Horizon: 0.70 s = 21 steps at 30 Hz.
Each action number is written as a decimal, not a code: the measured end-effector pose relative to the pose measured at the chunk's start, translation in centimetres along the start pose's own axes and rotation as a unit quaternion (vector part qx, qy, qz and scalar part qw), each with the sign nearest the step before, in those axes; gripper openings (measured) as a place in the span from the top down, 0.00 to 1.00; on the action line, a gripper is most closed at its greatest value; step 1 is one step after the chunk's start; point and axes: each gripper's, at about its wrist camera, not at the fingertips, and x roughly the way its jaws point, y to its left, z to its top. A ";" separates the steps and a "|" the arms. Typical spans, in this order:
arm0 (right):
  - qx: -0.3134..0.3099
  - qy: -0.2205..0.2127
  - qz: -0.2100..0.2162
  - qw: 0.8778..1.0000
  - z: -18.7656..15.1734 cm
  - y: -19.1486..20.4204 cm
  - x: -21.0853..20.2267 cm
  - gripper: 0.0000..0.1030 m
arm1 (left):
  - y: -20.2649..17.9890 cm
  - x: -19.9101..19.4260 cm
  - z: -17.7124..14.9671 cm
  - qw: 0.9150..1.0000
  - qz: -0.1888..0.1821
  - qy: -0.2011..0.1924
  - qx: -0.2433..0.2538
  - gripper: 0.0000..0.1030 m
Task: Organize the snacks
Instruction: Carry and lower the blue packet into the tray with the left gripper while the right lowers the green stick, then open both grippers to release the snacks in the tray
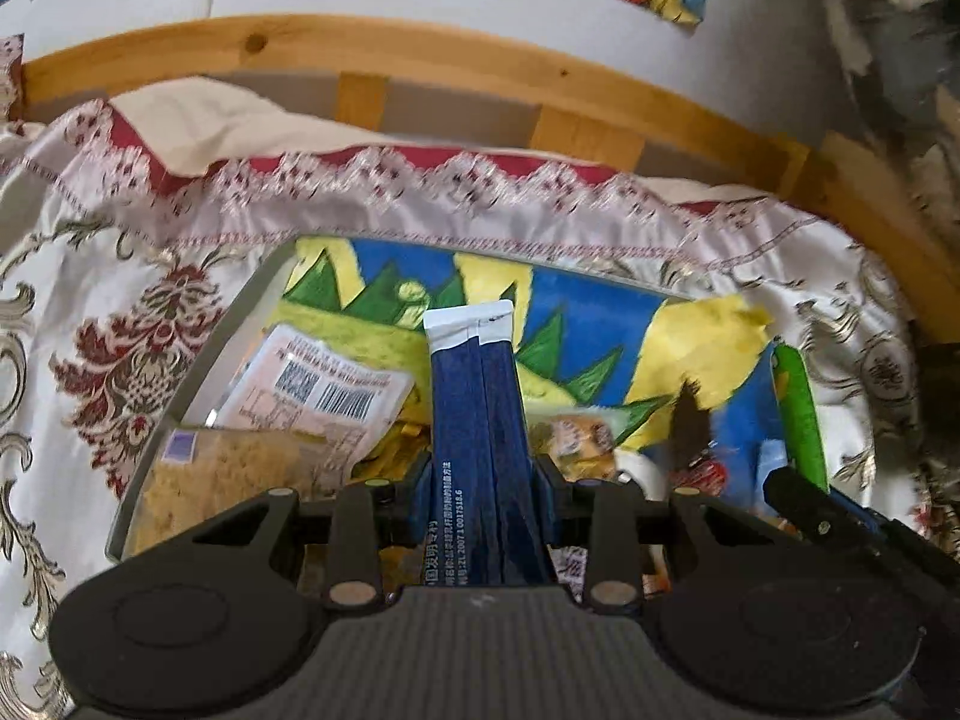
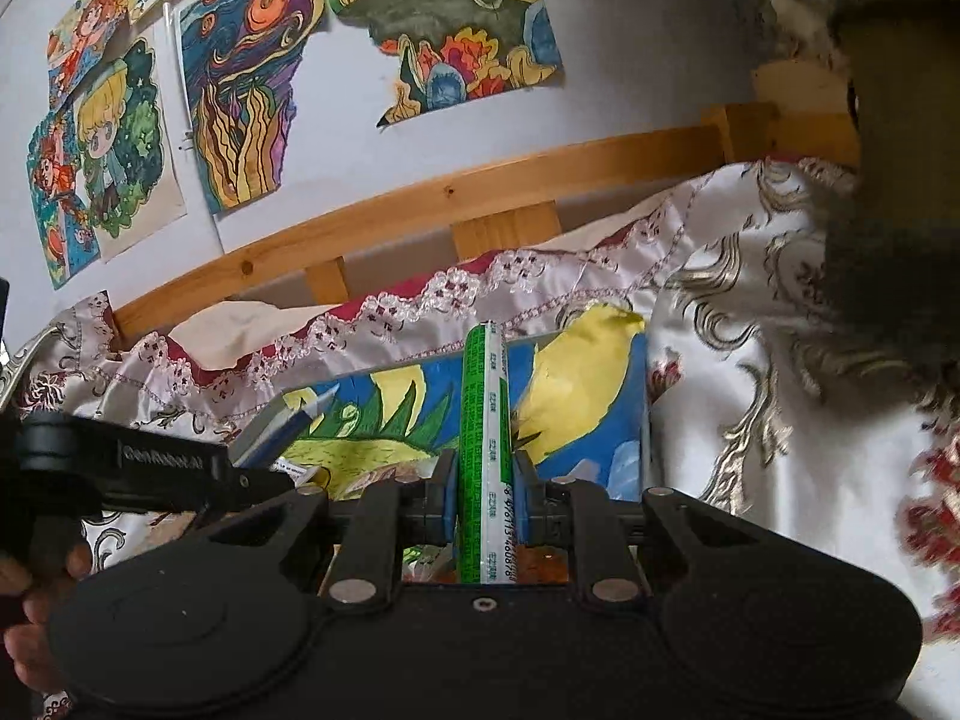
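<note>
Left gripper [image 1: 480, 480] clenched on dark blue stick packs [image 1: 477, 414]; right gripper [image 2: 486, 480] clenched on green stick packet [image 2: 485, 450]. Both over painted snack box [image 1: 240, 312], other snacks inside at 7 o'clock. Two sticks not yet placed.

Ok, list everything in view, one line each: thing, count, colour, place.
dark blue packet: one, navy with white end, in left gripper.
green stick pack: one, green and white, in right gripper.
snack packets: several, mixed colours, in the box.
box: one, painted lining, on the cloth.
patterned cloth: one, cream and red.
wall drawings: several, multicoloured.
wooden rail: one, pine.
left gripper: black, shut.
right gripper: black, shut.
</note>
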 end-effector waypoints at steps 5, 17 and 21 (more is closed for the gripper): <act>-0.014 -0.005 -0.003 1.000 -0.3 0.8 0.4 0.81 | -0.3 0.7 -0.9 1.000 0.012 0.004 0.005 0.64; -0.048 -0.017 -0.010 0.999 -0.4 1.0 1.8 0.76 | -0.8 1.2 -1.1 0.999 0.033 0.003 0.025 0.60; -0.040 -0.026 -0.002 0.999 -0.5 0.7 1.5 0.70 | -0.7 1.1 -1.3 0.999 0.043 -0.002 0.017 0.54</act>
